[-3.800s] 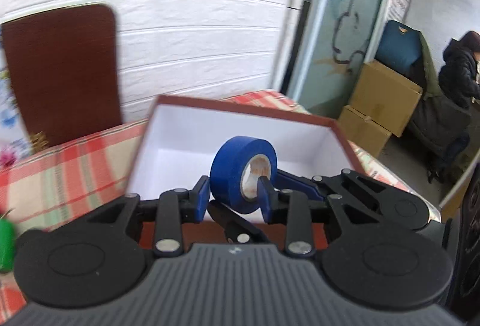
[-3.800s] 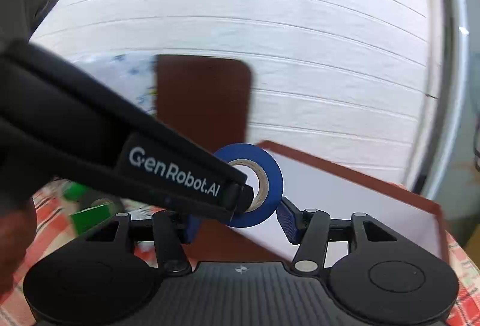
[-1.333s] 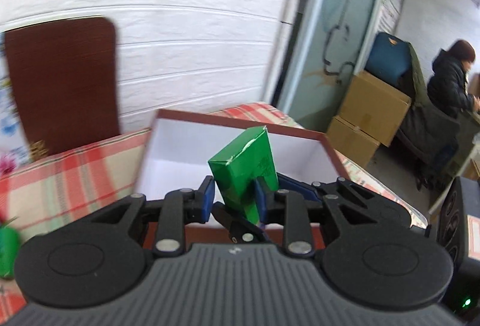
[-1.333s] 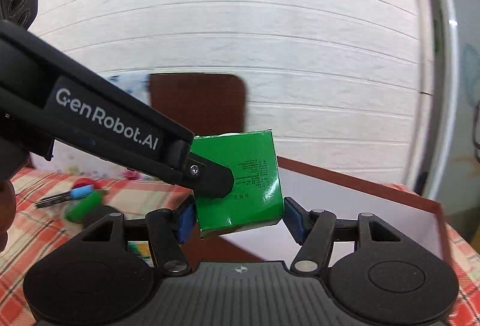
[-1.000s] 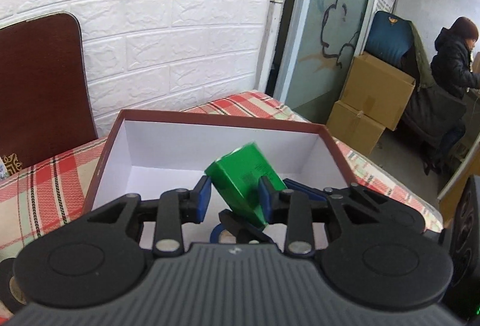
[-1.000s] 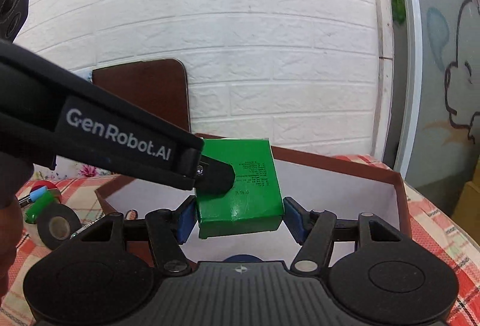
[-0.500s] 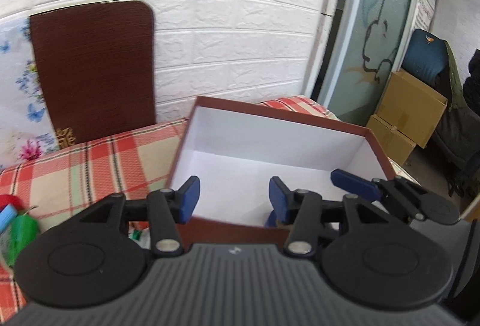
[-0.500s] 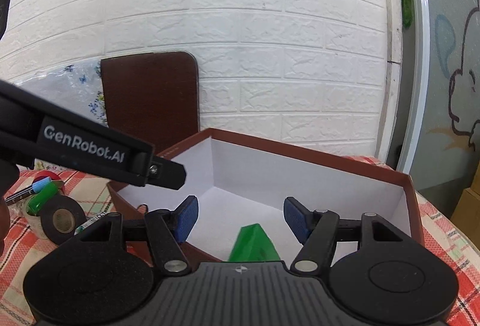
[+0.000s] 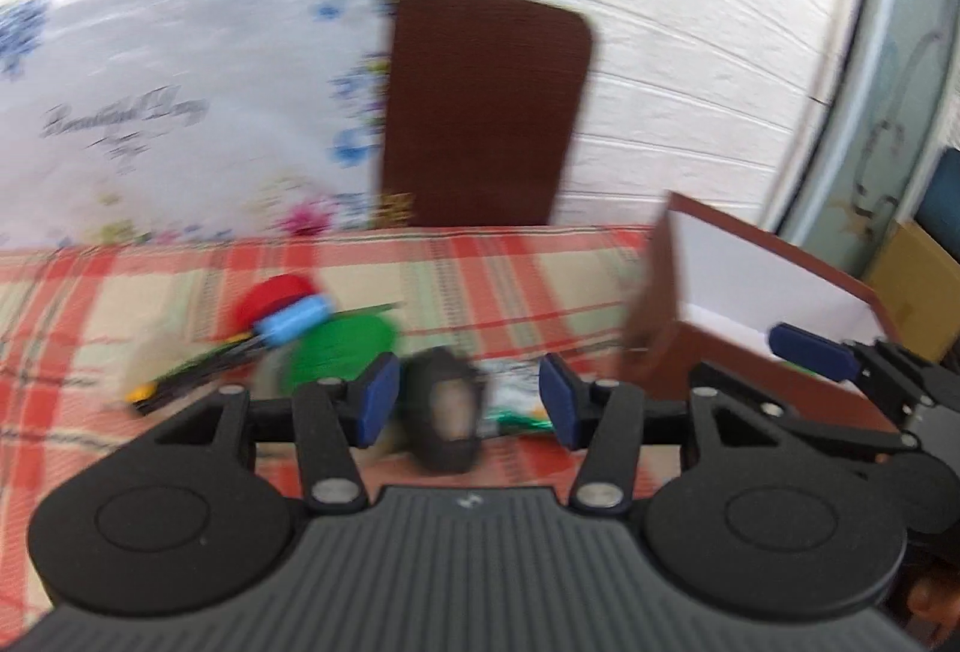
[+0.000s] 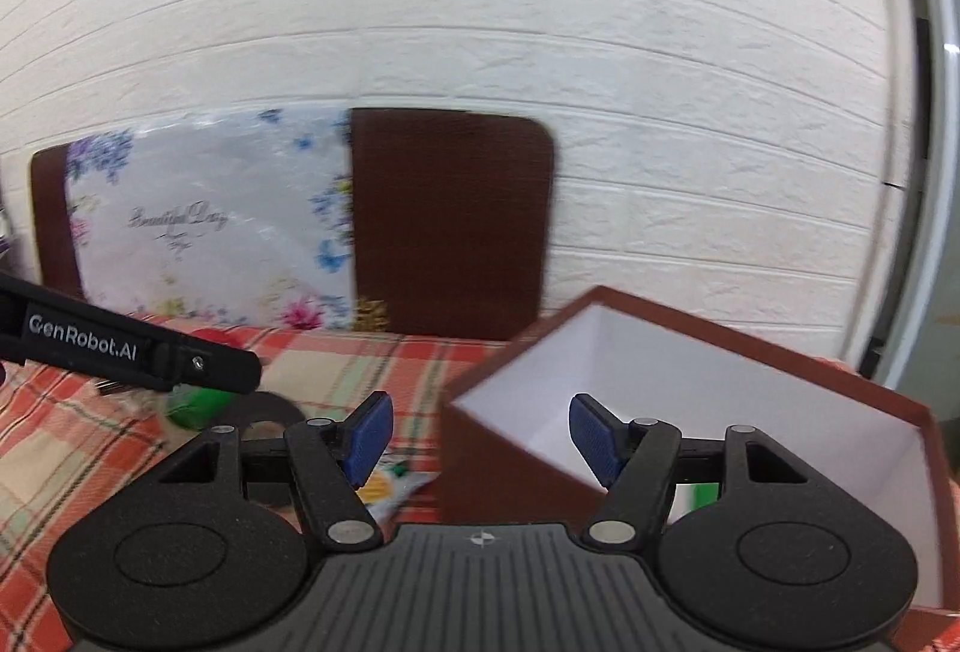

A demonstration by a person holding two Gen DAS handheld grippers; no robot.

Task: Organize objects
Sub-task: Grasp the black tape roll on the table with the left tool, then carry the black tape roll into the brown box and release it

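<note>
My left gripper (image 9: 468, 406): jaws spread and just been widening, nothing pinched. Beyond the gap, blurred, a black tape roll (image 9: 447, 421) stands on the checked cloth (image 9: 492, 286).

My right gripper (image 10: 480, 439): jaws spread, just been opening slightly, empty. It hangs at the near corner of the box (image 10: 690, 352).

Box: brown outside, white inside, open, at the right end of the table. A sliver of green (image 10: 702, 496) shows inside, behind my right finger; I cannot tell what it is.

Loose items left of the box, blurred: green piece (image 9: 342, 352), red disc (image 9: 273, 295), light-blue cap (image 9: 294, 322) on a dark pen, foil wrapper (image 9: 516, 400) just beside the roll.

Backdrop: brown board (image 10: 450, 226) and flowered sheet (image 10: 204, 220) leaning on the white brick wall (image 10: 480, 21).
</note>
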